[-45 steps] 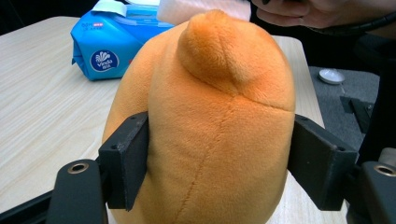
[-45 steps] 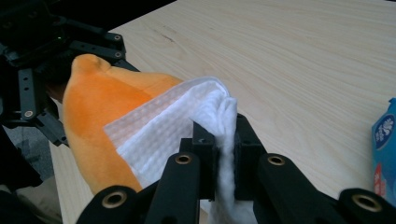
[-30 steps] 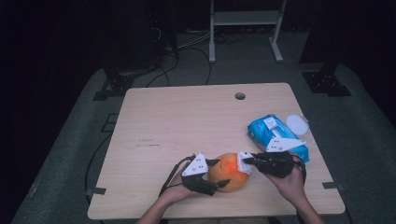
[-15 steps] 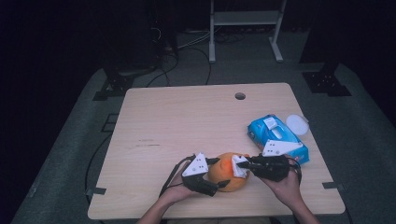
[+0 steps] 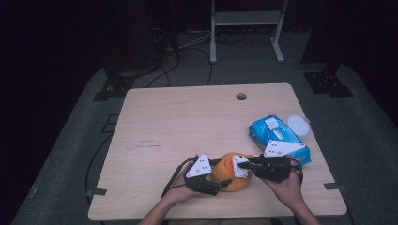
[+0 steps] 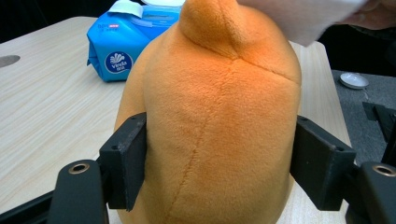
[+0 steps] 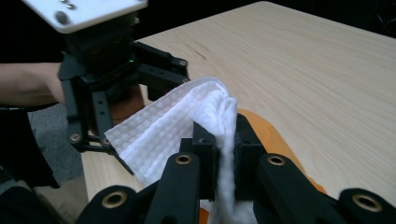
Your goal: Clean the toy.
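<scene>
left gripper (image 5: 217, 177) clamps plush toy (image 5: 230, 171) upright; right gripper (image 5: 240, 165) pinches wipe (image 7: 177, 123), touching toy's top from the right.

We see an orange toy (image 6: 219, 116) of short, matt plush with a stitched seam down its middle, pressed between the matt black plastic fingers (image 6: 125, 163) of the left gripper (image 6: 219, 172). The right gripper (image 7: 226, 154), of the same dull black plastic with brass-looking rivets, pinches a white wipe (image 7: 187, 121) of soft cloth with an embossed waffle texture. Near the desk's right edge lies a glossy blue plastic wipe pack (image 5: 278, 138). The desk (image 5: 187, 122) is pale, smooth wood grain with a matt finish.
</scene>
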